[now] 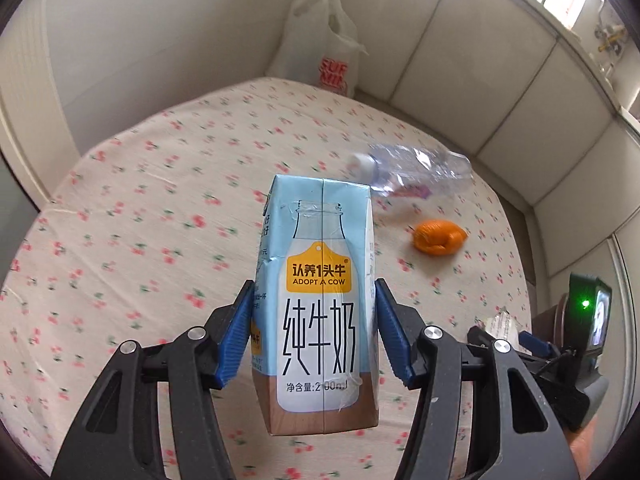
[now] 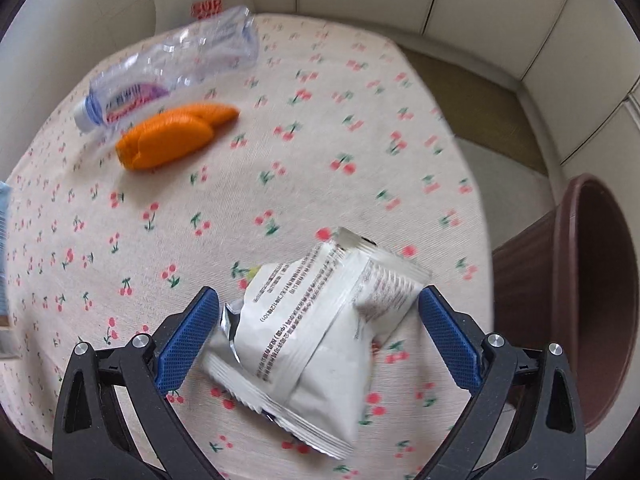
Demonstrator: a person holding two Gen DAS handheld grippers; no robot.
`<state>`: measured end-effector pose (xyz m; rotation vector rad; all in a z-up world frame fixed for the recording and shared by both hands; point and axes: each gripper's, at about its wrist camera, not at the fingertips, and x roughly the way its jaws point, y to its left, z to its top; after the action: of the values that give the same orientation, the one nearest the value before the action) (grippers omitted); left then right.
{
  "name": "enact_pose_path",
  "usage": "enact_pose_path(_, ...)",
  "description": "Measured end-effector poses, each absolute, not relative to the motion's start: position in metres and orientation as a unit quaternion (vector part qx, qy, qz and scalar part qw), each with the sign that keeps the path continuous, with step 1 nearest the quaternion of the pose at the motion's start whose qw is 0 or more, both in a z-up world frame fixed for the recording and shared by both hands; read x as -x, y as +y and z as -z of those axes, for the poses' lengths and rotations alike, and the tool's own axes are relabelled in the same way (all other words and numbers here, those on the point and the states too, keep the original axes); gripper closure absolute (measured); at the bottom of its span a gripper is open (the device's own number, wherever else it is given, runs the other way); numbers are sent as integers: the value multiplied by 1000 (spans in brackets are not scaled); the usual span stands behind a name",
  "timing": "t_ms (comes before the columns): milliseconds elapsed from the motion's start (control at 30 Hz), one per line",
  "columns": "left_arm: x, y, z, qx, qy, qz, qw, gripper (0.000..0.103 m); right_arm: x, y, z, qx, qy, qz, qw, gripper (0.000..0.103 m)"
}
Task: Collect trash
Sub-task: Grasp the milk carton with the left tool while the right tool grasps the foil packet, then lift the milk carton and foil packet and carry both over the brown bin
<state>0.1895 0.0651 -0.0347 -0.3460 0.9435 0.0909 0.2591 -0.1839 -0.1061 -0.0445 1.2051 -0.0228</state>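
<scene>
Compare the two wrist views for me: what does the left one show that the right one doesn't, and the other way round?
Only the left wrist view shows the milk carton whole, clamped in the left gripper and lifted off the cloth.

Only the right wrist view shows the brown bin beside the table, and the right gripper open around the white snack wrapper.

Both show the cherry-print tablecloth, crushed clear bottle, orange item and white plastic bag.
</scene>
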Motion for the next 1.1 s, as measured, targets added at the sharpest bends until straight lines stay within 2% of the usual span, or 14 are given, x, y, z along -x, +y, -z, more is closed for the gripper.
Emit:
enact_pose_path(200, -174, 100, 28, 176, 432, -62, 882, 46, -258, -180, 108, 8, 553, 2, 833, 8)
enact_pose_path(267, -171, 107, 28, 179, 429, -66, 883, 46, -255, -175, 107, 14, 541, -8, 841, 18)
enact_pose_path(333, -169, 113, 31, 185, 430, -68, 881, 46, -252, -171, 102, 14, 532, -15, 846, 45)
enact_pose_path(500, -167, 119, 32, 197, 429, -70, 879, 46, -247, -164, 95, -12, 526, -48, 849, 64)
enact_pose_path(1100, -156, 68, -6, 163, 404, -52, 899, 46, -226, -198, 14, -88, 437, -89, 891, 67)
